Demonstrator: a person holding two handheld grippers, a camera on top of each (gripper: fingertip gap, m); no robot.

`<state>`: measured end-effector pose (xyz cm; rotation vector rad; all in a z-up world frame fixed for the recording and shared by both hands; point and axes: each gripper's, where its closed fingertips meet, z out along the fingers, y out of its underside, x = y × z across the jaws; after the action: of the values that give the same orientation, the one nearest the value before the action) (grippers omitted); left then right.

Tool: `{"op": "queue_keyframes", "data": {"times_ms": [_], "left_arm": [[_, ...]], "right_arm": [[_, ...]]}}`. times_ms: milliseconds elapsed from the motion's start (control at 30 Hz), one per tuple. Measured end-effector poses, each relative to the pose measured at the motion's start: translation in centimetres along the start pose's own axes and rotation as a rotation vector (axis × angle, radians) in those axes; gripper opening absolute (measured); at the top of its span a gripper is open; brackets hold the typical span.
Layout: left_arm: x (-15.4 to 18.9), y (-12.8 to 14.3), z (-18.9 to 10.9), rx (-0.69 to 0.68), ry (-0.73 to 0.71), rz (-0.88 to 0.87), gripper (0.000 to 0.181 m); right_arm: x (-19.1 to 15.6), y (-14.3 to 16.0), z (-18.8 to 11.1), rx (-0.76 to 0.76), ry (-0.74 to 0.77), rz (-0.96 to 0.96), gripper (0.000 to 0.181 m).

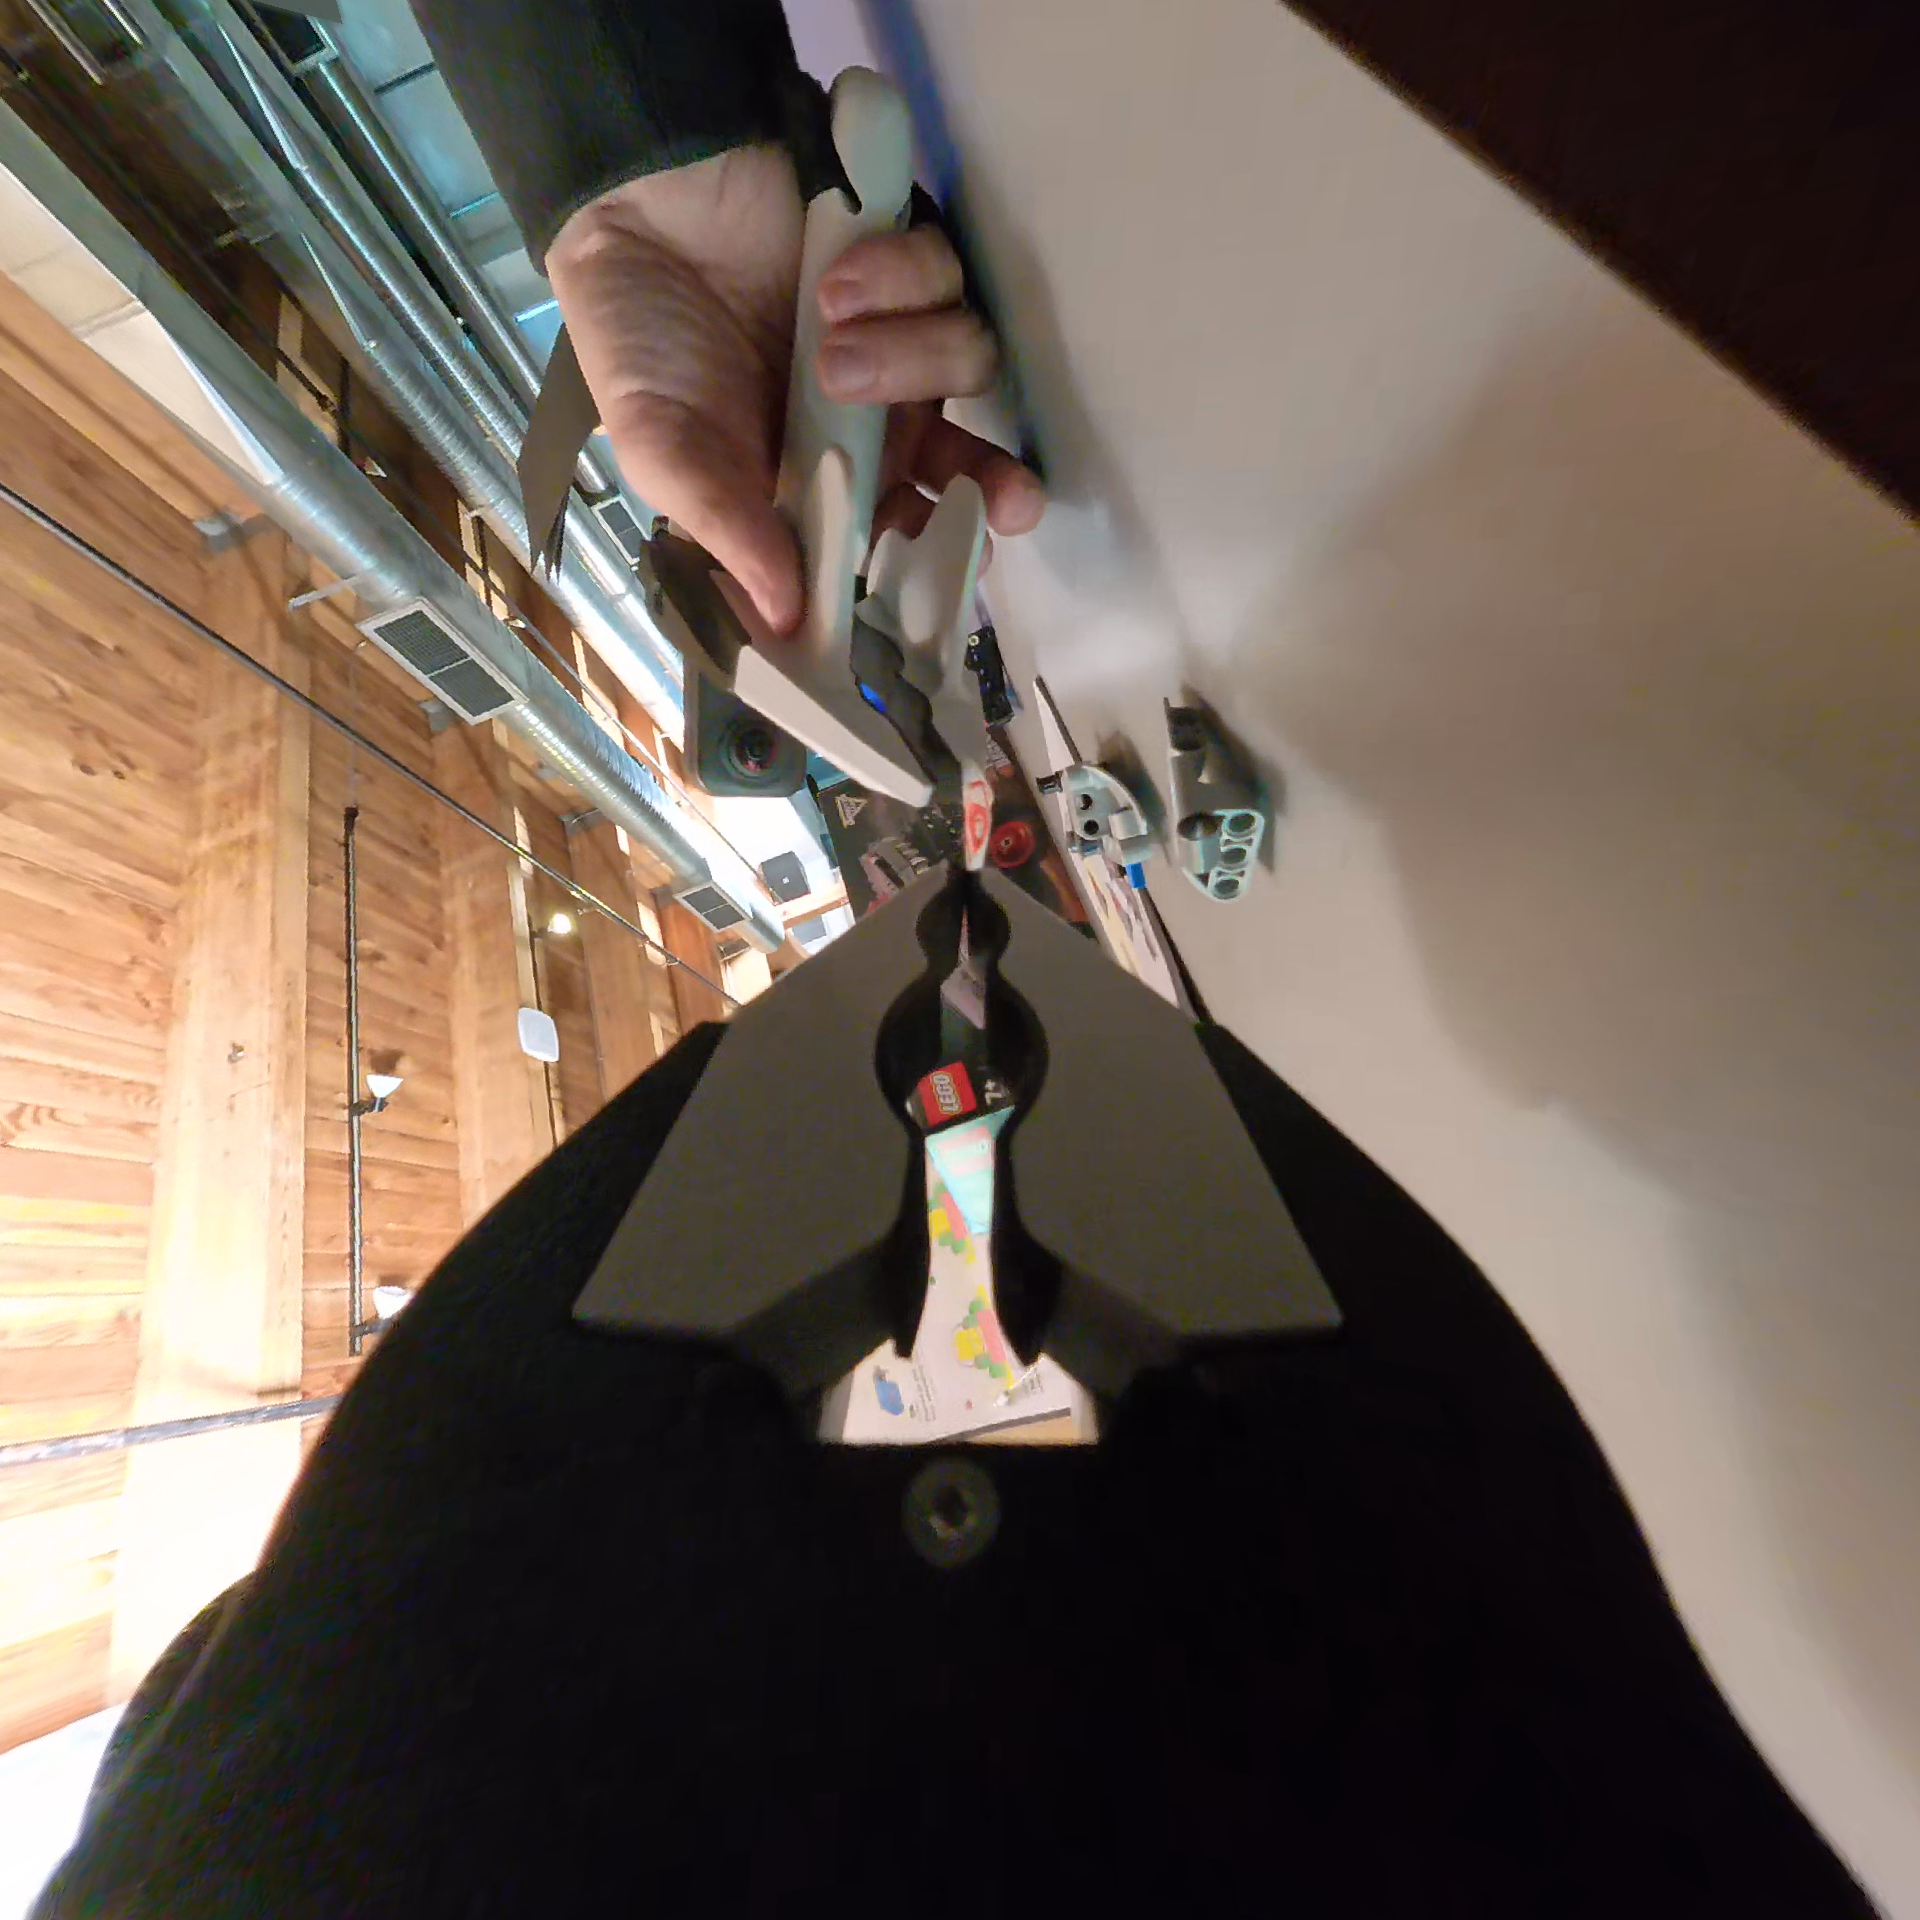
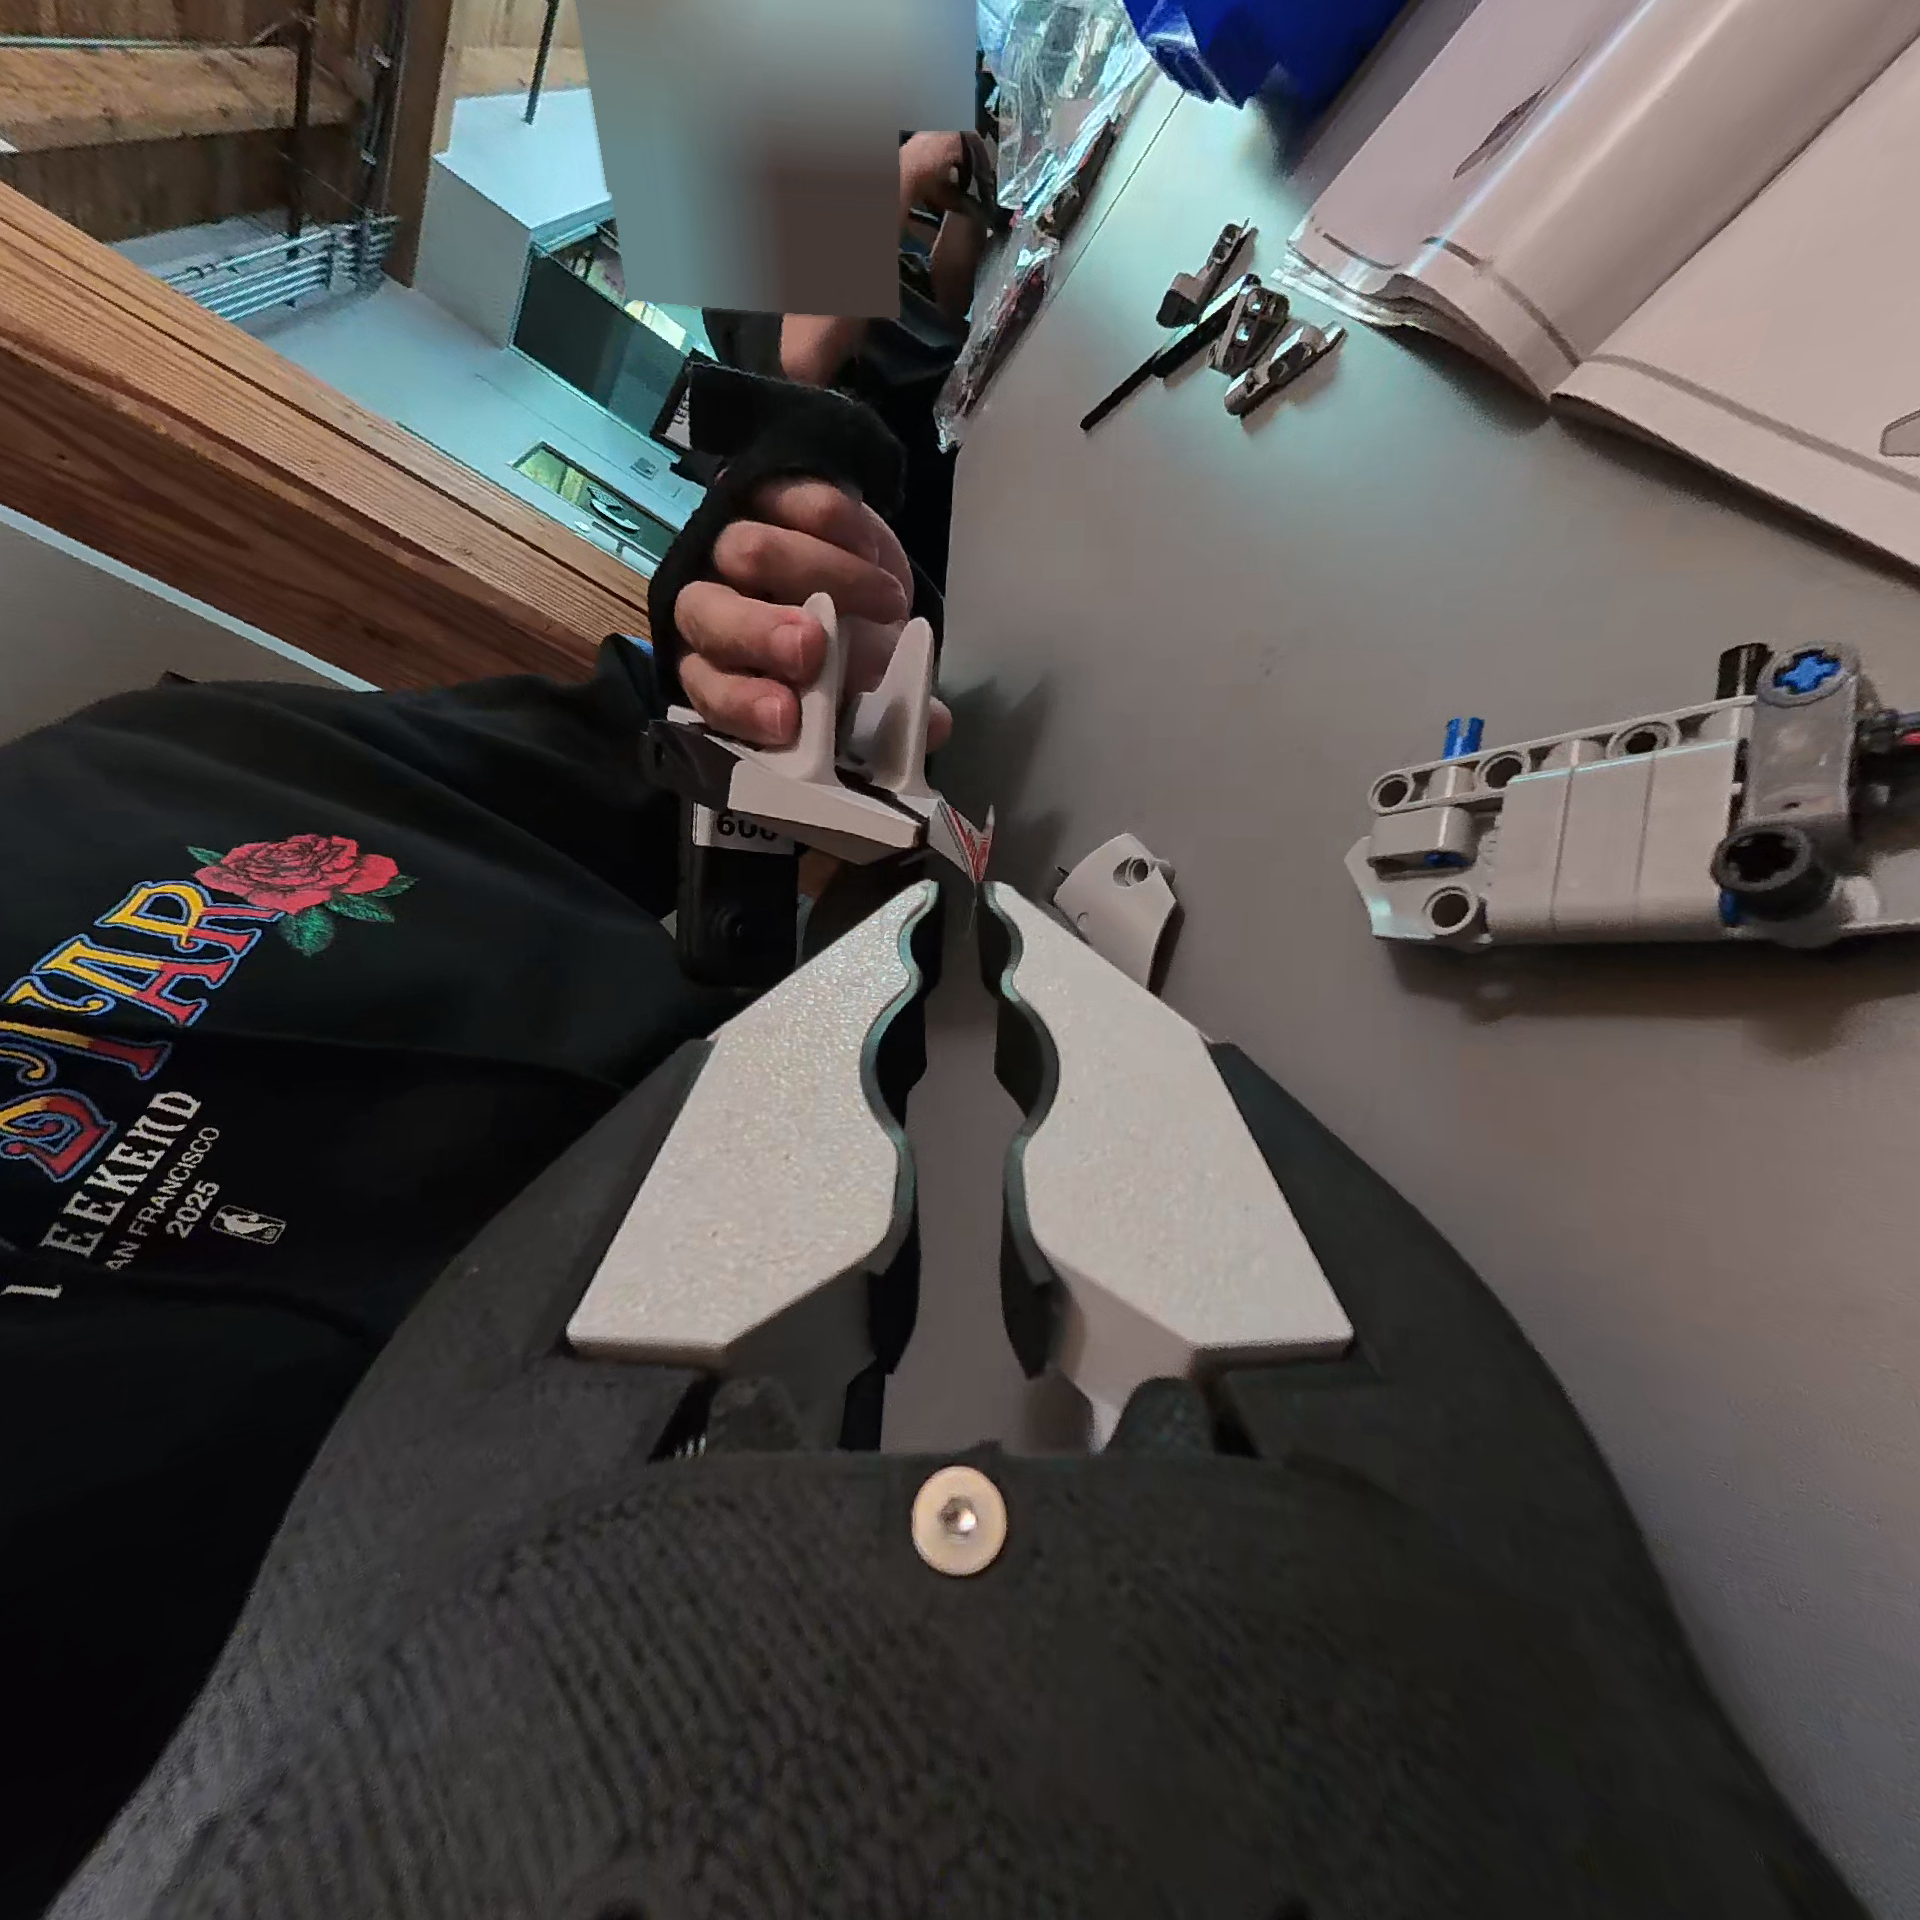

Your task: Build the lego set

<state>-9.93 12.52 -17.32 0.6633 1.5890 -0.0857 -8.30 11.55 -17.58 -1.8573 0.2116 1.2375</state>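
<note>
A small white-and-red piece (image 1: 977, 821) is held in the air between both grippers, just above the grey table (image 2: 1351, 1195). My left gripper (image 1: 961, 885) is shut on one end of it. In the right wrist view the piece (image 2: 966, 840) sticks out of the left gripper's tip, and my right gripper (image 2: 961, 896) is closed to a narrow gap on its lower edge. The right gripper (image 1: 932, 795), held by a hand, meets the piece from above in the left wrist view. A grey partly built model (image 2: 1621, 831) lies on the table to the right.
A white curved panel (image 2: 1122, 914) lies just behind my right fingertips. Two grey parts (image 1: 1107, 816) (image 1: 1221, 821) sit on the table. Small grey parts and a black axle (image 2: 1247, 332), an open booklet (image 2: 1683, 260) and plastic bags (image 2: 1039, 135) lie farther off. Less than 4 cm separates the two grippers' tips.
</note>
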Motion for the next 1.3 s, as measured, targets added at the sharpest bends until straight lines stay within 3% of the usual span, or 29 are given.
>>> {"op": "queue_keyframes", "data": {"times_ms": [400, 733, 1100, 1200, 1300], "left_arm": [[-0.1, 0.0, -0.1, -0.002, -0.014, 0.008, 0.0], [0.0, 0.2, 0.0, -0.003, -0.004, -0.035, 0.001], [0.1, 1.1, -0.4, -0.013, 0.038, -0.244, 0.037], [0.5, 1.8, -0.8, -0.024, 0.083, -0.423, 0.041], [1.0, 2.5, -0.8, -0.021, 0.198, -0.889, 0.045]], "right_arm": [[0.2, 0.2, -0.1, -0.009, 0.008, 0.007, 0.008], [0.4, 0.3, 0.1, -0.02, 0.013, 0.011, 0.0], [-0.1, 0.2, -0.2, -0.002, -0.017, -0.001, 0.0], [0.0, 0.3, -0.1, -0.011, -0.011, 0.004, 0.0], [0.4, 0.6, 0.2, -0.037, 0.017, 0.002, 0.0]]}}
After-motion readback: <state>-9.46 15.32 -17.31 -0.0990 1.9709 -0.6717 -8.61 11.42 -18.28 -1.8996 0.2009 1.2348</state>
